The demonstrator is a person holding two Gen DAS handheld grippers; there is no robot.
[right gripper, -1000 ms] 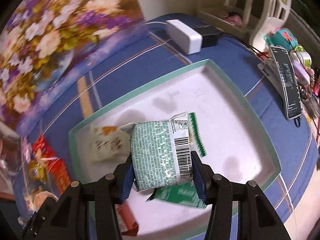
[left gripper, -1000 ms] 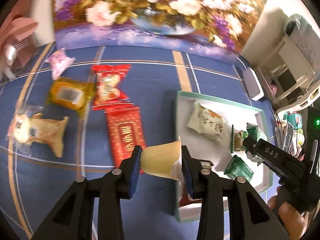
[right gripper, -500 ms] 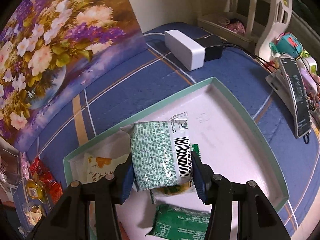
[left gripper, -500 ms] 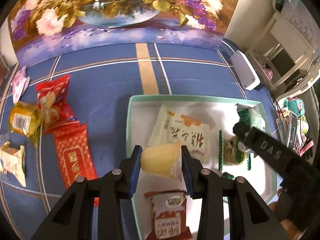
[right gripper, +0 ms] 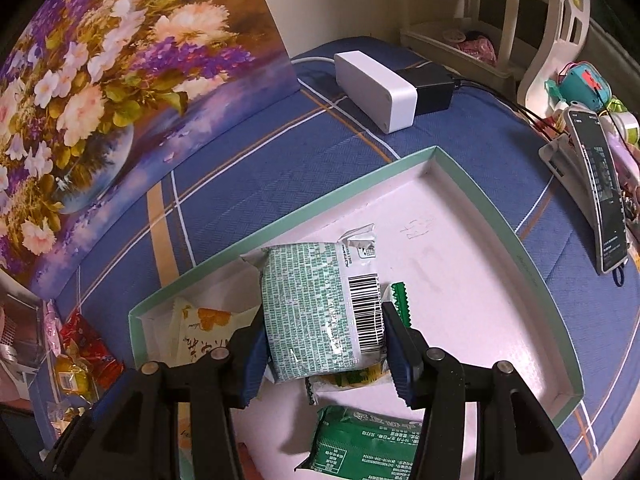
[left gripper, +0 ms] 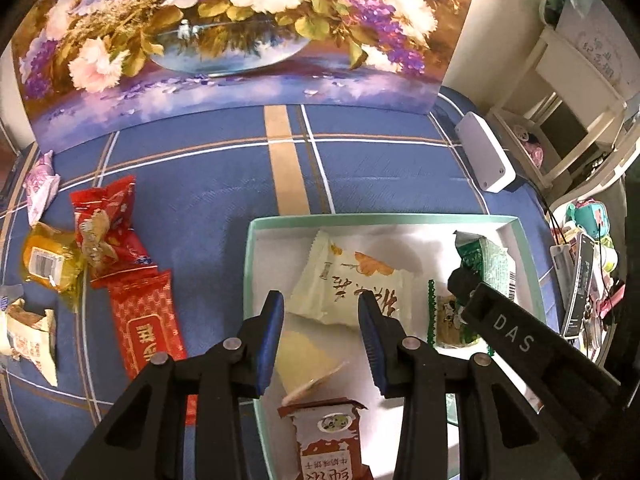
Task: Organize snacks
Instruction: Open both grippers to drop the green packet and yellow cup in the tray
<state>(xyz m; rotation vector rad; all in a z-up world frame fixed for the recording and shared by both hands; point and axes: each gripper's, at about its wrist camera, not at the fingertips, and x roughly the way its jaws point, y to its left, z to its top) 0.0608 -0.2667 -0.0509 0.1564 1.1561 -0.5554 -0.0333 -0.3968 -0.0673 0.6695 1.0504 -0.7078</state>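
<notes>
A white tray with a green rim (left gripper: 250, 264) (right gripper: 492, 216) lies on the blue cloth. My left gripper (left gripper: 320, 326) is open above it. A pale yellow jelly cup (left gripper: 304, 360) lies loose in the tray below the jaws, beside a cream packet (left gripper: 352, 284) and a brown packet (left gripper: 328, 436). My right gripper (right gripper: 324, 344) is shut on a green-and-white packet (right gripper: 320, 312) and holds it above the tray; it also shows in the left wrist view (left gripper: 486, 260). A dark green packet (right gripper: 360, 444) lies below.
Several snacks lie on the cloth left of the tray: a red bar (left gripper: 148, 320), a red packet (left gripper: 106, 228), an orange packet (left gripper: 48, 264), a pink one (left gripper: 40, 188). A flower painting (left gripper: 240, 40) stands behind. A white box (right gripper: 374, 88) and a phone (right gripper: 604, 192) are at the right.
My left gripper has opened and the yellow jelly cup has dropped into the tray. My right gripper, still holding the green-and-white packet, has moved slightly farther over the tray.
</notes>
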